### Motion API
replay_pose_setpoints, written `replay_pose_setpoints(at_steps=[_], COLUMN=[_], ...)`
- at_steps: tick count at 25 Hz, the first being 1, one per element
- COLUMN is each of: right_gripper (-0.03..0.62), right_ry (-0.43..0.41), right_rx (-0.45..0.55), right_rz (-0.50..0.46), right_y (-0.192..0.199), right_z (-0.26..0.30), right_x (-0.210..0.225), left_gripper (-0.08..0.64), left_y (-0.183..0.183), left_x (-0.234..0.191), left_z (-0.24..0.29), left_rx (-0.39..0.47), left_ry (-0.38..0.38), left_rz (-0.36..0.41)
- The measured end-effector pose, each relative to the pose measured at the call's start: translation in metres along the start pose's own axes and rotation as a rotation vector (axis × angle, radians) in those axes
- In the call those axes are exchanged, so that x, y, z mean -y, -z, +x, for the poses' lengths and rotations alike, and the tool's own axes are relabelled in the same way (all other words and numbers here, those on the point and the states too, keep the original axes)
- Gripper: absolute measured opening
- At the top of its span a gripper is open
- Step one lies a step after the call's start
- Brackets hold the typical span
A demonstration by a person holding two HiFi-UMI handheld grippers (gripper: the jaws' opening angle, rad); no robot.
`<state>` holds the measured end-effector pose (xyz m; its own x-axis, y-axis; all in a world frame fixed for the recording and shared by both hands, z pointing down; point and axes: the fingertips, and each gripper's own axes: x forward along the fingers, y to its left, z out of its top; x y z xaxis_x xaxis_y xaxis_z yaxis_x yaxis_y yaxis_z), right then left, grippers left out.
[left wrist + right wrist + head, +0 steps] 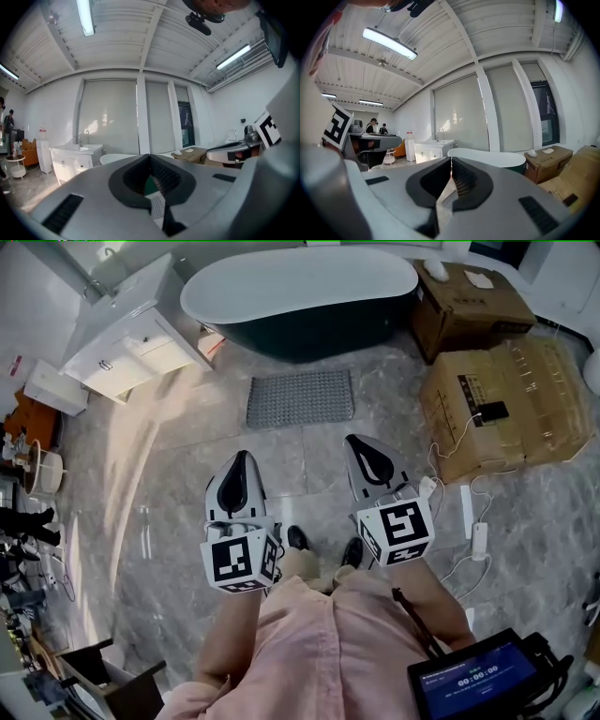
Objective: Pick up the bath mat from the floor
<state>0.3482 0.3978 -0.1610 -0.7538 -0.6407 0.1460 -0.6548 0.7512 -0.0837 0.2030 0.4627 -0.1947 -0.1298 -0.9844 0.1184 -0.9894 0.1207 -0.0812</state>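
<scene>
A grey textured bath mat (300,397) lies flat on the marble floor in front of the dark bathtub (298,296) in the head view. My left gripper (241,457) and right gripper (356,441) are held side by side at waist height, well short of the mat, both pointing towards it. Each is shut with nothing between its jaws. In the left gripper view the shut jaws (150,155) frame a sliver of the mat (157,206). The right gripper view shows its shut jaws (451,159) with the tub (487,157) beyond.
A white vanity cabinet (131,329) stands left of the tub. Cardboard boxes (497,399) sit on the right, with white cables and a power strip (466,512) on the floor beside them. A person's shoes (323,545) stand below the grippers. People stand far off at the left (377,127).
</scene>
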Motion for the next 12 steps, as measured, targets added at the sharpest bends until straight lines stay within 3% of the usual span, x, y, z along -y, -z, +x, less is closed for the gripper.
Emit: replay_pose_setpoints(at_steps=[6, 12], right_gripper=[0.018, 0.018], right_ry=[0.018, 0.002], right_rx=[-0.011, -0.061], right_rz=[0.004, -0.014], right_y=[0.004, 0.023], right_z=[0.017, 0.062], right_x=[0.017, 0.014], left_gripper=[0.026, 0.026], left_y=[0.006, 0.025], left_x=[-0.012, -0.044], left_z=[0.015, 0.047], left_rx=[-0.014, -0.015], left_ry=[-0.023, -0.045], left_rz=[0.002, -0.042])
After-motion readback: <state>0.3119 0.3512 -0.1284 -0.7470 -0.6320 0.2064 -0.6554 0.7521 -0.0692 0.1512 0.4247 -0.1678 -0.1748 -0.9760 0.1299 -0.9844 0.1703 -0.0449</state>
